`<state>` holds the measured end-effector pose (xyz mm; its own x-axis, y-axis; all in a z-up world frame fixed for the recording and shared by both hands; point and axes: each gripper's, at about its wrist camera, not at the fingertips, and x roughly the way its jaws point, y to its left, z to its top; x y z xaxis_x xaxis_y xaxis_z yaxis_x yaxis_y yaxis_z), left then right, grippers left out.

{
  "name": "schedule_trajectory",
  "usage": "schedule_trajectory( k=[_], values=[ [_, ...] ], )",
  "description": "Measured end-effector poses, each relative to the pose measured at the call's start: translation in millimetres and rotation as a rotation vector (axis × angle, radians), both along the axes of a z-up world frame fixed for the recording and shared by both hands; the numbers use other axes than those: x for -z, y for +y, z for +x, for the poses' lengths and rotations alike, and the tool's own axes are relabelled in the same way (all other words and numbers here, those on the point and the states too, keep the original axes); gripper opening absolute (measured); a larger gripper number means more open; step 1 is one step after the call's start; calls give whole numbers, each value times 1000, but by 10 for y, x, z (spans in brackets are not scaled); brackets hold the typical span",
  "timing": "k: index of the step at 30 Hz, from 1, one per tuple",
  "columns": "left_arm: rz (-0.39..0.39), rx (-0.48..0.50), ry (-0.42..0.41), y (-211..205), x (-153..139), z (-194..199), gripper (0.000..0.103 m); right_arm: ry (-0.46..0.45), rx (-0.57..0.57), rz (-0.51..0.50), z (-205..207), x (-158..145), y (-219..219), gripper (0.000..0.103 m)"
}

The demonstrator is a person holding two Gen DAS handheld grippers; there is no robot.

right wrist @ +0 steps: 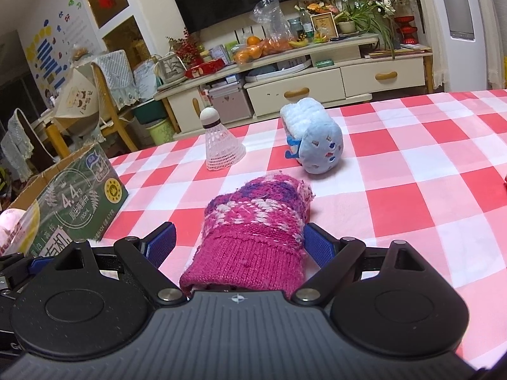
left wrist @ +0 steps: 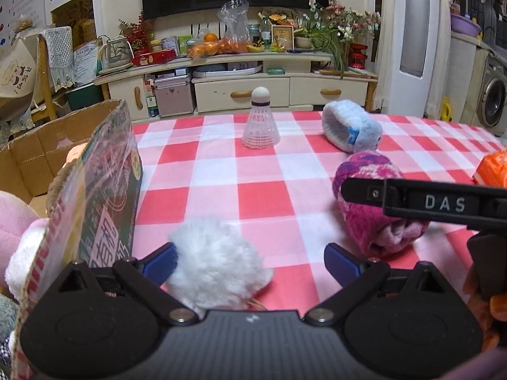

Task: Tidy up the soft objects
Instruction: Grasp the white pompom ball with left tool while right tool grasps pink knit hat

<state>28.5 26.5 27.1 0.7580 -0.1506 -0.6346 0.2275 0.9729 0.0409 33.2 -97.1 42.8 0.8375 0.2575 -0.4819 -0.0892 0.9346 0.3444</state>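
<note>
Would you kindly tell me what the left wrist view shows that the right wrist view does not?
Only the left wrist view shows the white fluffy pompom between the open left hand-held gripper fingers and an orange object at the right edge. Only the right wrist view shows the right hand-held gripper open around the pink knitted item. Both show the shuttlecock, light blue plush item, cardboard box and checked tablecloth.

Orange object (left wrist: 492, 169) cut off by right edge; box (left wrist: 28, 155) contents partly hidden.
</note>
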Motion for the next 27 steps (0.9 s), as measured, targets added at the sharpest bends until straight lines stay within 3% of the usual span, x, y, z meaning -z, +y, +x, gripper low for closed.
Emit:
schedule_trajectory(
  k=[7,10,14,17,27],
  values=[
    [33,-24,15,-20,95,34,95,21,-14,-5,22,19,3,103],
    [30,-36,17,-7,108,58,88,28,-21,-11,36,21,6,103],
    [17,-65,47,31,149,93,66,35,-22,-22,53,26,-5,103],
    [-12,-78,85,61,199,115,62,37,-21,-36,61,26,-7,103],
    [-51,-32,87,-36,171,51,52,30,-8,-39,62,37,-44,103]
  ],
)
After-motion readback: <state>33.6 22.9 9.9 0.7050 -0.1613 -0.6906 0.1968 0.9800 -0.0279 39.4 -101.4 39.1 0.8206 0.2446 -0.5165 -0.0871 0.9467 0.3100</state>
